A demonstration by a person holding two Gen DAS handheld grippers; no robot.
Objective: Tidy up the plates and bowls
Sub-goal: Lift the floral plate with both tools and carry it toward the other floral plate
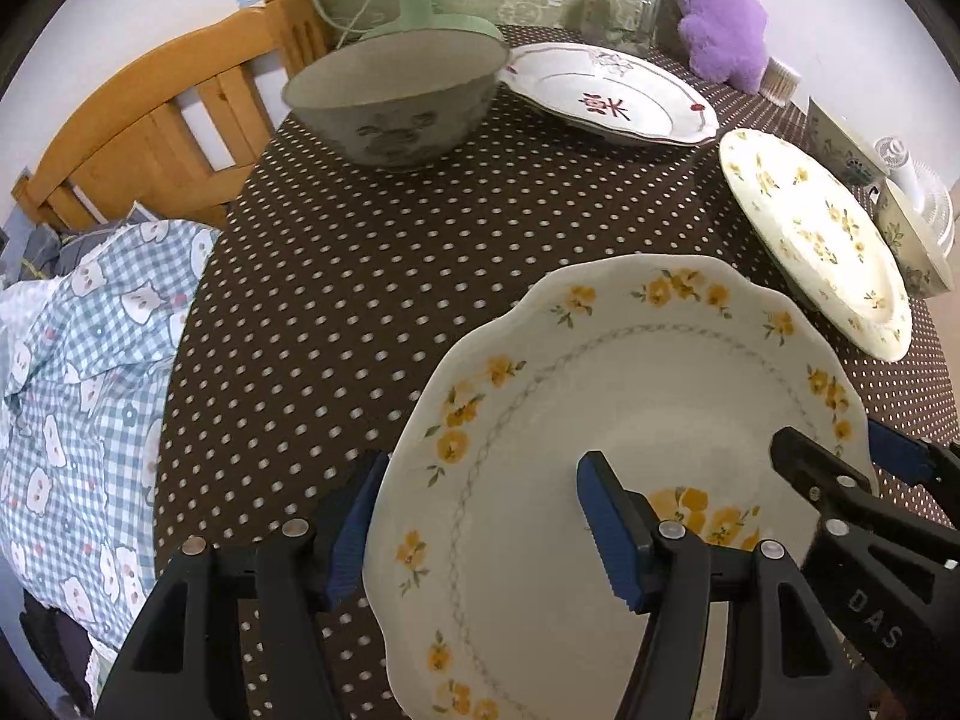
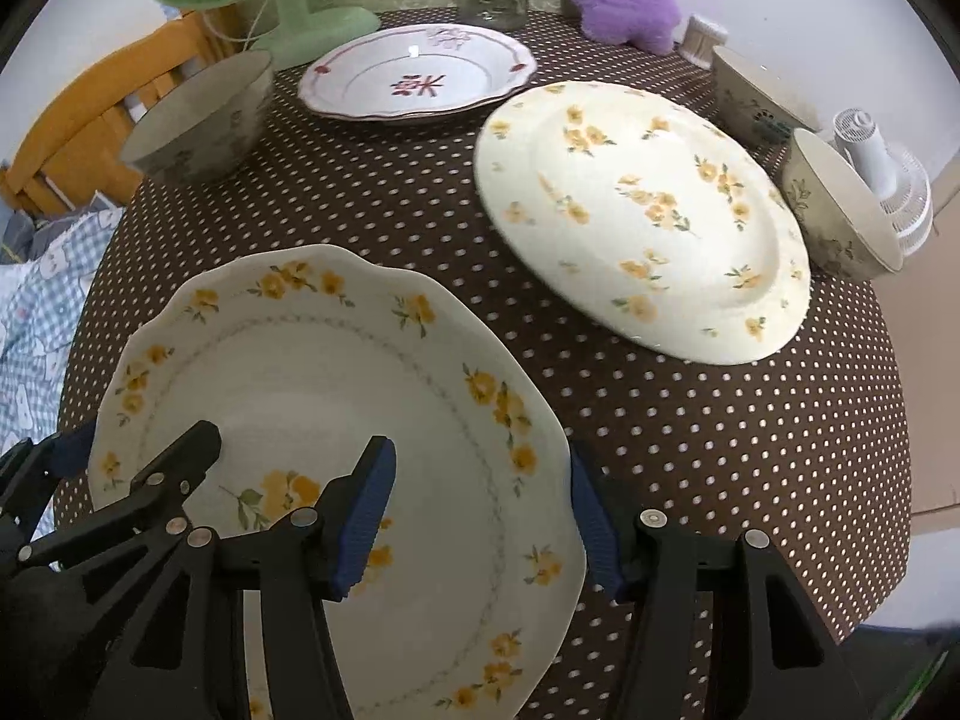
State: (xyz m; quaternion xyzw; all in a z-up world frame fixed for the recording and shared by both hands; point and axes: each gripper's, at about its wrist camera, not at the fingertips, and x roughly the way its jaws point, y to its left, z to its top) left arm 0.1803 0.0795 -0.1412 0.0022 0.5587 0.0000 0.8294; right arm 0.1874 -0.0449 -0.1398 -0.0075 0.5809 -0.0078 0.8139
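Nearby, both tools, left (image 1: 480,516) and right (image 2: 480,516), gape wide astride the scalloped plate's (image 2: 336,396) opposite rims, flowered plate (image 2: 648,216) beyond.

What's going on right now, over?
Left gripper and right gripper both open, each straddling an edge of the scalloped plate. Plate flat on the table. Round flowered plate close by.

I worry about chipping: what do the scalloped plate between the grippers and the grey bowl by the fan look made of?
Scalloped plate: likely glazed ceramic or porcelain; smooth white surface, printed yellow flowers, soft sheen. Grey bowl: probably stoneware-like ceramic with a duller, matte-looking finish and a faint dark motif; melamine cannot be ruled out by look alone.
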